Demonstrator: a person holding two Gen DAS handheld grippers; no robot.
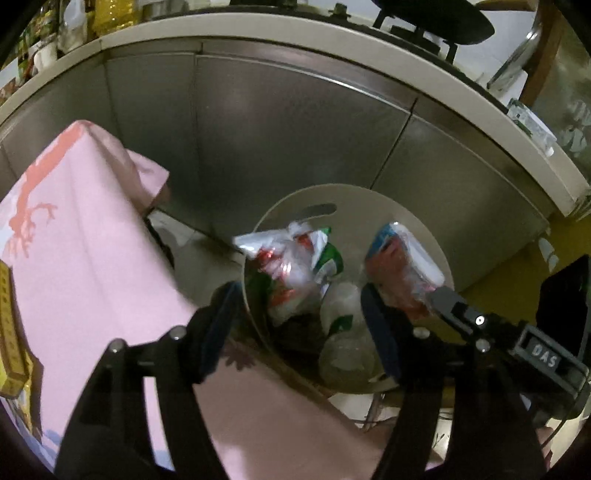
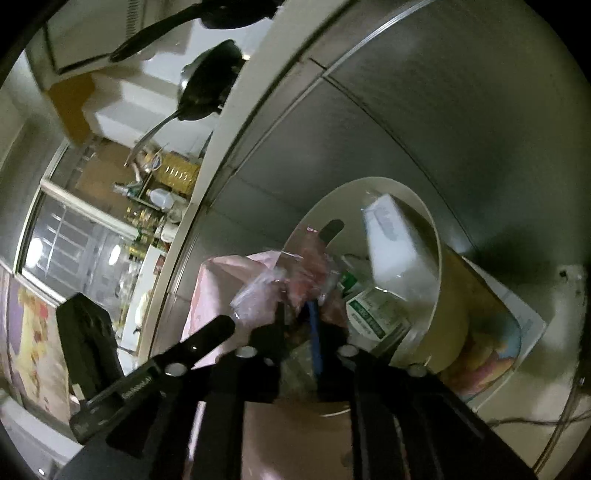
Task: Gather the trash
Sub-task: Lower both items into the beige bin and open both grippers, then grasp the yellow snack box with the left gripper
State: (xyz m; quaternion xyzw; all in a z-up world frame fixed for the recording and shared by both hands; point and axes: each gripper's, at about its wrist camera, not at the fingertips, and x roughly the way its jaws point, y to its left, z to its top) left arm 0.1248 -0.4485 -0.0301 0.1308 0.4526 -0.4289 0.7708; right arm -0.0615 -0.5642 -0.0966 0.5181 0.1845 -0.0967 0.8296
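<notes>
A round cream trash bin (image 1: 436,254) stands on the floor against steel cabinet doors. It holds wrappers (image 1: 295,266), a clear plastic bottle (image 1: 343,332) and other packaging. My left gripper (image 1: 299,325) is open and empty, its fingers straddling the bin's near rim. My right gripper (image 2: 297,321) is shut on a crumpled pink and clear plastic wrapper (image 2: 295,277) and holds it over the bin (image 2: 436,236). The same wrapper shows in the left wrist view (image 1: 399,273), pinched by the right gripper's tips at the bin's right side. A white carton (image 2: 395,243) lies in the bin.
A table with a pink cloth (image 1: 85,258) stands left of the bin, with a yellow box (image 1: 11,332) on it. Steel cabinets (image 1: 295,140) under a cream counter (image 1: 258,26) stand behind. Paper (image 2: 524,321) and cables (image 2: 535,417) lie on the floor by the bin.
</notes>
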